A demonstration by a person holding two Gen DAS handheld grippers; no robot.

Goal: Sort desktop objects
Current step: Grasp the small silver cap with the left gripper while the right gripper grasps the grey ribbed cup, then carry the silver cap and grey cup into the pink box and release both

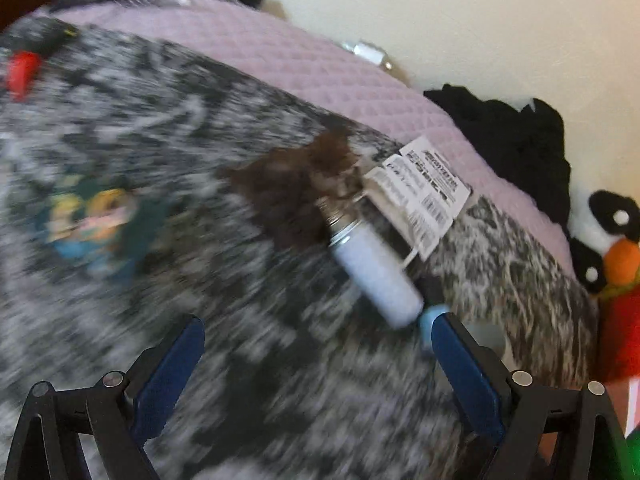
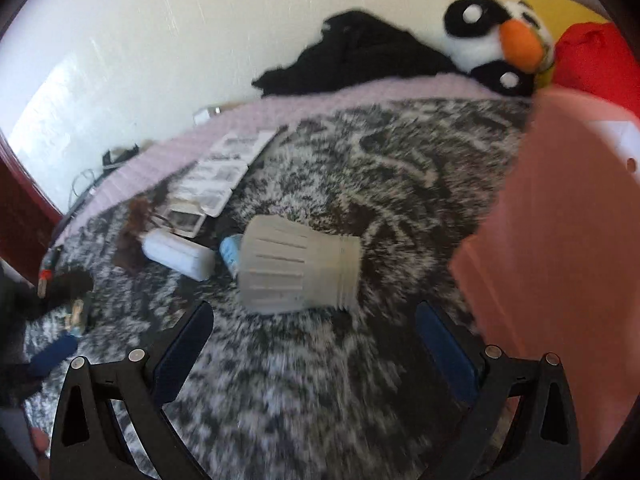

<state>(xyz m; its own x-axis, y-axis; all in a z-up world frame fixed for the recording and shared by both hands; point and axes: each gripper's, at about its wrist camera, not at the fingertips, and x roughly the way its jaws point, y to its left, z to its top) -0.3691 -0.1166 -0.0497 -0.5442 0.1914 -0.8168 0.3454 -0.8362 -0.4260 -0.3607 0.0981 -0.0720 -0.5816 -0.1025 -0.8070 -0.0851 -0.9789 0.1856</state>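
Note:
A white cylindrical bottle with a metal neck lies on the black-and-white shaggy cover. Brown furry material and barcode paper tags sit at its neck end. A small light-blue item lies beside my left gripper's right finger. A grey ribbed cup lies on its side just ahead of my right gripper, which is open and empty. My left gripper is open too, the bottle just beyond it.
A pink plastic bin stands at the right. A penguin plush and black cloth lie by the wall. A red-tipped tool and a colourful card rest at the left. Pink quilted bedding runs behind.

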